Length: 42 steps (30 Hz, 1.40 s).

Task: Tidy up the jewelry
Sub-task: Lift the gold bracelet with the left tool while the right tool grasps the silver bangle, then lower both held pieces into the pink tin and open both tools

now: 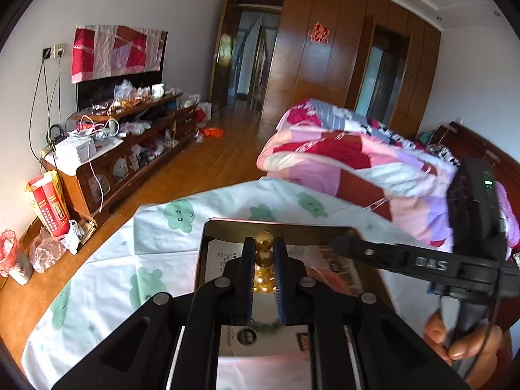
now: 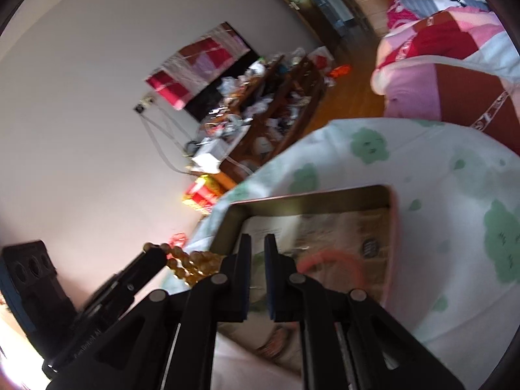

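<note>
My left gripper is shut on an amber bead bracelet and holds it above an open metal tin lined with printed paper. The bracelet also shows in the right wrist view, hanging from the left gripper's fingers. My right gripper is nearly shut with nothing between its pads, tilted over the tin. A red bangle lies in the tin. The right gripper also reaches over the tin's right side in the left wrist view.
The tin rests on a white cloth with green clouds over a table. A folded pink quilt lies on the bed behind. A cluttered wooden cabinet stands along the left wall, with wooden floor between.
</note>
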Available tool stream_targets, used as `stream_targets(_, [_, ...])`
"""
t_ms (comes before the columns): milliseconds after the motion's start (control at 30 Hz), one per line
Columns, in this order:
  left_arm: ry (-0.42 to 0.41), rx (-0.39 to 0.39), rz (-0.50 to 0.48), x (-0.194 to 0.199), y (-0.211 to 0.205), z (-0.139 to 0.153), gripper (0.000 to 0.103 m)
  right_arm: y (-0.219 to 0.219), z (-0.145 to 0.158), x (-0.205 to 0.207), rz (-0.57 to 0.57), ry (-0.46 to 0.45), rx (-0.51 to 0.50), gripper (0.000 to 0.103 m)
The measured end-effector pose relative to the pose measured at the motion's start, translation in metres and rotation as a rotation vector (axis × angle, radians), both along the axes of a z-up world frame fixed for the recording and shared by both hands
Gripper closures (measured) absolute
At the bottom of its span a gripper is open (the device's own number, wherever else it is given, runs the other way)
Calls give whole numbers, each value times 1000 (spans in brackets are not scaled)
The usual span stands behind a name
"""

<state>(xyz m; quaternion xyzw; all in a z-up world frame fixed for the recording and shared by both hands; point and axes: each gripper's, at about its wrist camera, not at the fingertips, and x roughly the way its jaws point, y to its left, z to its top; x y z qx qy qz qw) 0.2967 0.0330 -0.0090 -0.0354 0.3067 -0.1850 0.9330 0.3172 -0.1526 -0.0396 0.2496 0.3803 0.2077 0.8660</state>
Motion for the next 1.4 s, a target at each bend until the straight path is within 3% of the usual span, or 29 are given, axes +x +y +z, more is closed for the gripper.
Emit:
stream_targets(233, [81, 47, -10, 22, -12, -19, 92, -16, -4, -6, -57, -37, -26, 89])
stream_targets(267, [92, 48, -9, 25, -12, -20, 88, -16, -2, -8, -60, -51, -36, 88])
stream_targets(333, [118, 56, 10, 28, -10, -22, 70, -16, 1, -10, -60, -64, -48, 85])
stream_targets(400, [108, 49, 27, 26, -10, -19, 47, -17, 4, -11, -70, -69, -48, 70])
stream_targets(433, [92, 44, 35, 23, -9, -16, 46, -20, 4, -11, -80, -70, -41, 54])
stream_targets(467, [78, 44, 41, 21, -9, -13, 45, -22, 4, -12, -95, -73, -32, 45])
stream_targets(633, [60, 53, 68, 10, -4, -2, 45, -32, 8, -16, -156, -94, -21, 45])
stream_targets(867, [48, 18, 85, -19, 16, 6, 45, -29, 15, -32, -192, -131, -117, 45])
stream_targets(1100, [1, -38, 83, -62, 32, 17, 45, -34, 22, -76, -221, -171, -180, 45])
stream_targets(1400, [-18, -34, 72, -110, 41, 12, 45, -35, 23, -125, -208, -159, -217, 45])
